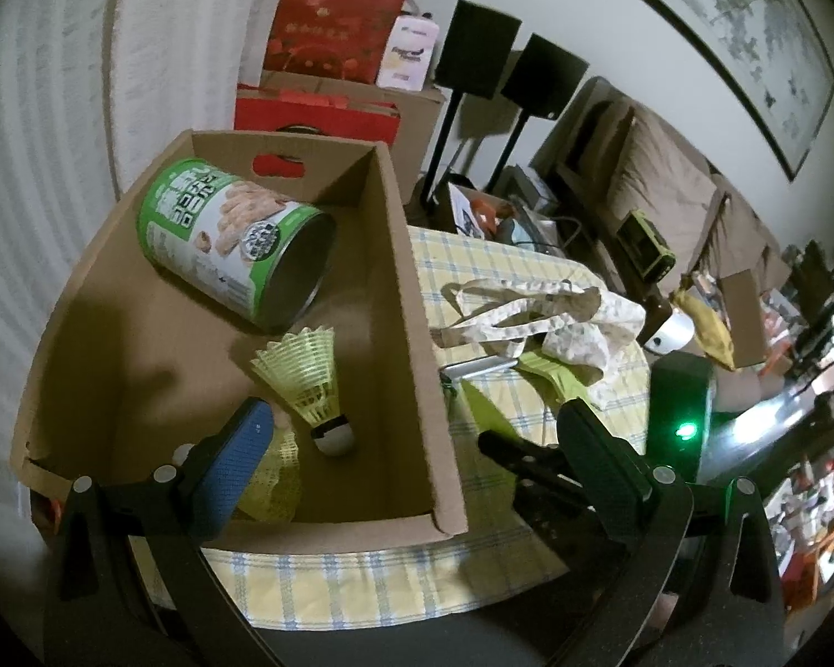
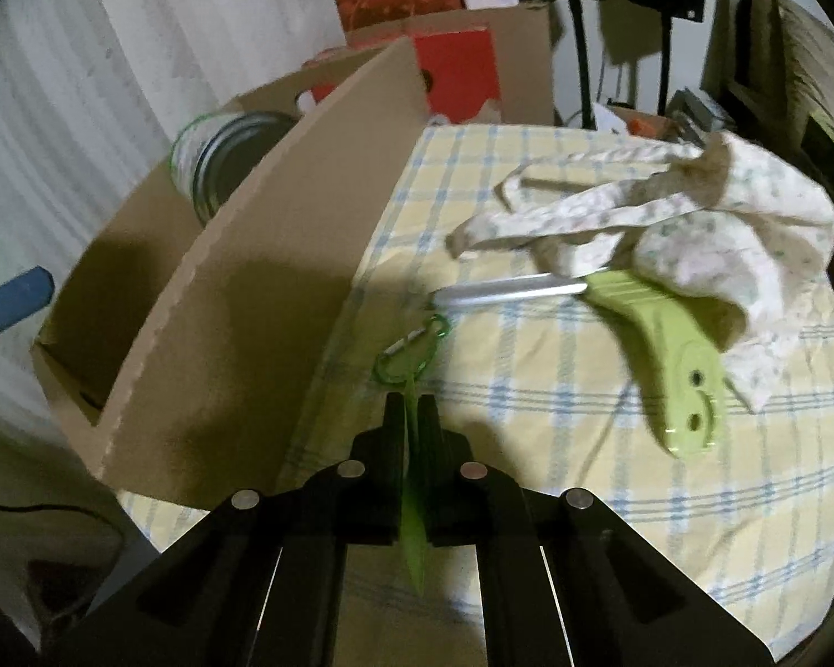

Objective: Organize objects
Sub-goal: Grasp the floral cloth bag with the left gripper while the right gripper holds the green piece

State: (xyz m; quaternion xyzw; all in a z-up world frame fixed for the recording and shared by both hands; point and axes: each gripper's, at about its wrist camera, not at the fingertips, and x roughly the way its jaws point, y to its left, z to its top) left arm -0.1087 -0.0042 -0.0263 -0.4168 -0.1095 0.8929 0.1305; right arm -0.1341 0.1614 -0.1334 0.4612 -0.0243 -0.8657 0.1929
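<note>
The right gripper point(image 2: 411, 408) is clamping shut on a green strap point(image 2: 412, 522) with its carabiner point(image 2: 411, 353) dangling ahead, the cardboard box point(image 2: 222, 300) is lying just to its left, while the left gripper point(image 1: 417, 444) is hovering open over that box

The green-and-white can point(image 1: 233, 242) lying in the cardboard box point(image 1: 417, 300) carries large white characters on its green band, too distorted to read. A white carton point(image 1: 407, 53) behind bears dark lettering, blurred beyond reading. No other text is legible.
</note>
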